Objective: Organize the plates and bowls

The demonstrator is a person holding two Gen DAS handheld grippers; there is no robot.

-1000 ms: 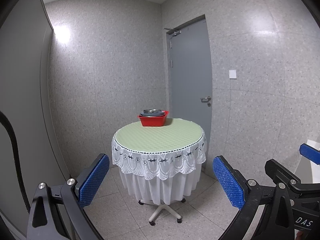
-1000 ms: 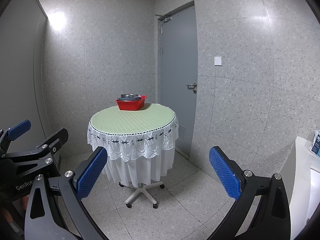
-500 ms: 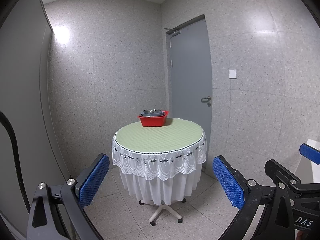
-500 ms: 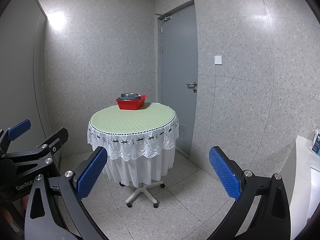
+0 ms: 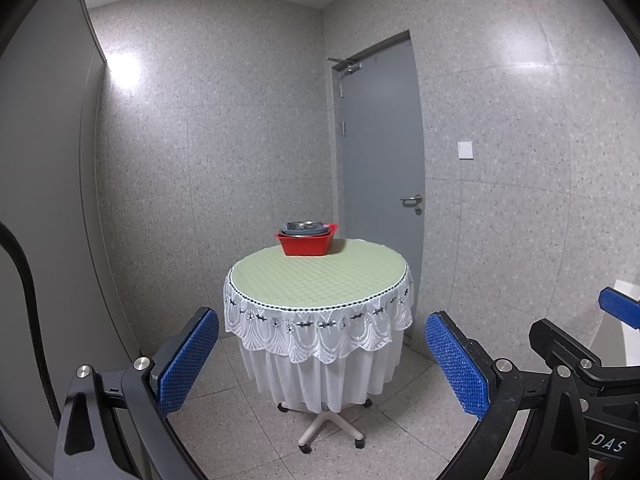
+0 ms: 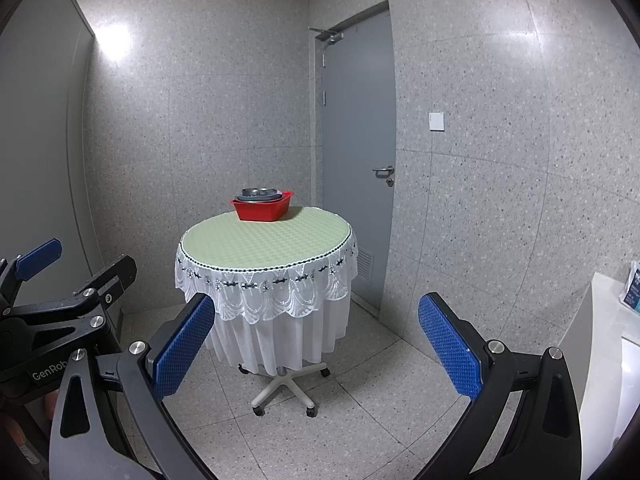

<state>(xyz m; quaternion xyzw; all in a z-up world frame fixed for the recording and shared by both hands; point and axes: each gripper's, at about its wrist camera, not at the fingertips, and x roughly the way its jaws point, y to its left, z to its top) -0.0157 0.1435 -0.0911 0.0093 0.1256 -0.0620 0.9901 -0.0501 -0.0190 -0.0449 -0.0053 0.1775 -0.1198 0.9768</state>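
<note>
I am looking into a small room with speckled grey wall panels, a tiled floor and a grey door point(image 5: 380, 168) behind a round table point(image 5: 320, 276). The table stands on a wheeled pedestal base and carries a pale green top cloth over a white lace skirt.

Task items: a red tub point(image 5: 307, 241) sits at the far edge of the table top, on the side nearest the door. Metal dishes point(image 5: 303, 227) are nested inside it, their rims standing just above the tub wall. At this range I cannot tell how many there are, or which are plates and which are bowls. The rest of the table top shows only cloth.

Tongs: the left gripper point(image 5: 320, 364) and the right gripper point(image 6: 316, 348) are both released, blue pads spread wide, nothing between them. Both are held side by side, well short of the table, at about skirt height.

Stage: this layout fits two readings. Either the dishes are gathered in the tub waiting to be sorted out onto the table, or they have been collected into the tub and I am standing back from a finished stack. The views do not settle which.

Requirement for any further handling: I would need to close the distance to the table and raise both grippers above the tub rim. The metal rims look thin and likely slippery, so a pad grip should be square across an edge.
</note>
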